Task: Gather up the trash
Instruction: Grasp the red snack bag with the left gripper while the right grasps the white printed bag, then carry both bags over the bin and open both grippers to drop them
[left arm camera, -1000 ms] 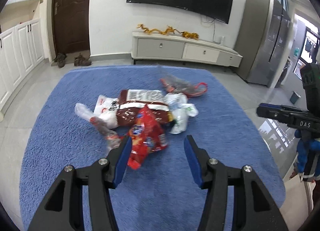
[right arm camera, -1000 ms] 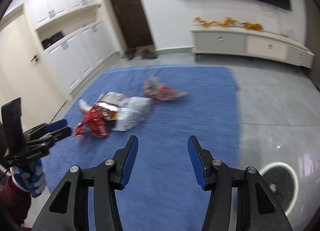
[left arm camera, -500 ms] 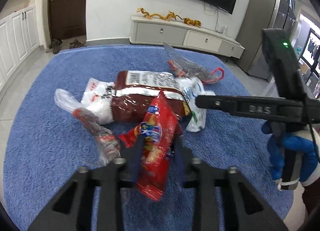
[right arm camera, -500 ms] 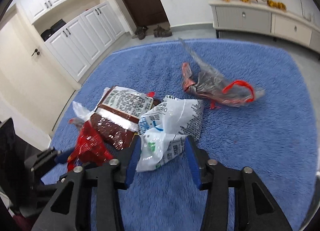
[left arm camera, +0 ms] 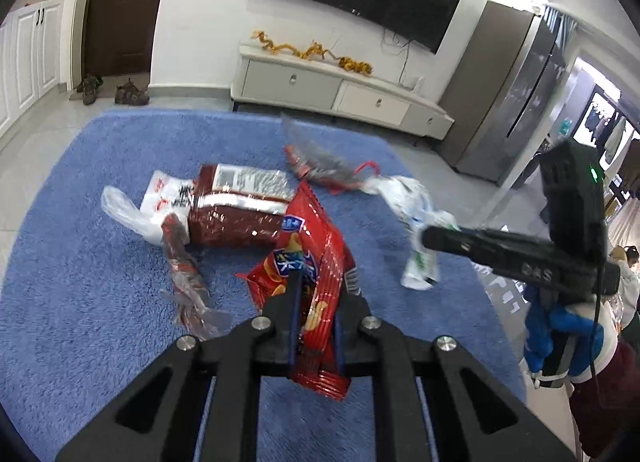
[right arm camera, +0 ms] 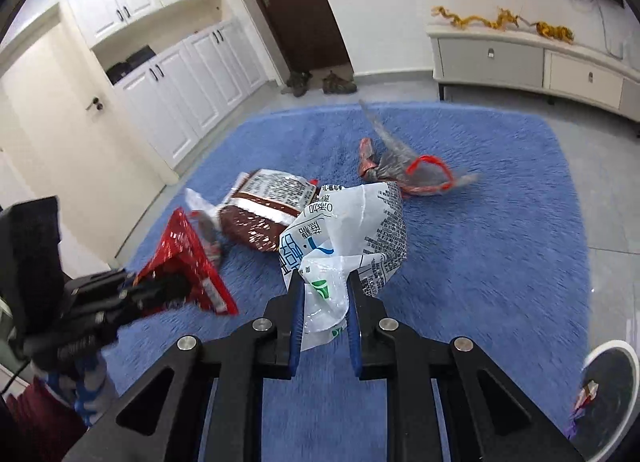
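My left gripper [left arm camera: 320, 286] is shut on a red snack bag [left arm camera: 308, 258] and holds it above the blue rug [left arm camera: 80, 282]. My right gripper [right arm camera: 324, 286] is shut on a white printed plastic bag [right arm camera: 344, 229], lifted off the rug; it also shows in the left wrist view [left arm camera: 416, 221]. On the rug lie a dark brown snack bag [left arm camera: 236, 209], a white plastic bag [left arm camera: 140, 205], a crumpled clear wrapper [left arm camera: 188, 282] and a grey wrapper with a red loop [left arm camera: 328, 169]. The red bag shows in the right wrist view [right arm camera: 180, 262].
A round trash bin [right arm camera: 608, 398] with a white rim stands on the tile floor at the right of the rug. A low white TV cabinet [left arm camera: 340, 93] stands behind the rug. White cupboards [right arm camera: 180, 93] and shoes [right arm camera: 320, 81] are at the far left.
Both grippers went from open above the pile to shut, the left on the red bag and the right on the white bag, and both bags have been lifted off the rug.
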### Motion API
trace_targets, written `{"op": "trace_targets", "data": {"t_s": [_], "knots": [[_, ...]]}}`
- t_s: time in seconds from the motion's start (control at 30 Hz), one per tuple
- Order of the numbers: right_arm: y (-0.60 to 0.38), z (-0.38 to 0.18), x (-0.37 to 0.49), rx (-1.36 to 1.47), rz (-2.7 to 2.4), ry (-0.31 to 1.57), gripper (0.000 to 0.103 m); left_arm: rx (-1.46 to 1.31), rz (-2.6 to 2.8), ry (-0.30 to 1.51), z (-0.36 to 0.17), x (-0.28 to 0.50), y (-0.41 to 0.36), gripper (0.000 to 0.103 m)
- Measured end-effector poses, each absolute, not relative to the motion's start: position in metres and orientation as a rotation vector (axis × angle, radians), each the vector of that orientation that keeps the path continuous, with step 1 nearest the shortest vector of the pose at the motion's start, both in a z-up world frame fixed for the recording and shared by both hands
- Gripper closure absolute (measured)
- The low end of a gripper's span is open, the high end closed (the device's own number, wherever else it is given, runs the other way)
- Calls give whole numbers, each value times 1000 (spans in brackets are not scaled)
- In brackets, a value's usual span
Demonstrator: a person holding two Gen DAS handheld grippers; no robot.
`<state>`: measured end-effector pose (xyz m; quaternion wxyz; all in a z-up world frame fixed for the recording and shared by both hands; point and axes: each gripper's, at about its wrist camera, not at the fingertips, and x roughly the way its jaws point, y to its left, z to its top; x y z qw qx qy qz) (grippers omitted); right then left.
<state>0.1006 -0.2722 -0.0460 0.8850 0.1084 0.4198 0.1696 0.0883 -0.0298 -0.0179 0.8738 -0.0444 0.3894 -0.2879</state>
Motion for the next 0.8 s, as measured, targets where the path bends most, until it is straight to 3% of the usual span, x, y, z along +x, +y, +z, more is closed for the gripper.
{"op": "trace_targets", "data": {"t_s": [0.37,0.8], "knots": [[-378,-19,-18,282,155,762,85,2,-686,771,17,49,-92,91],[-563,-85,-93,468,-211,787,84,173,-931,925,-14,39,-331,91]]}}
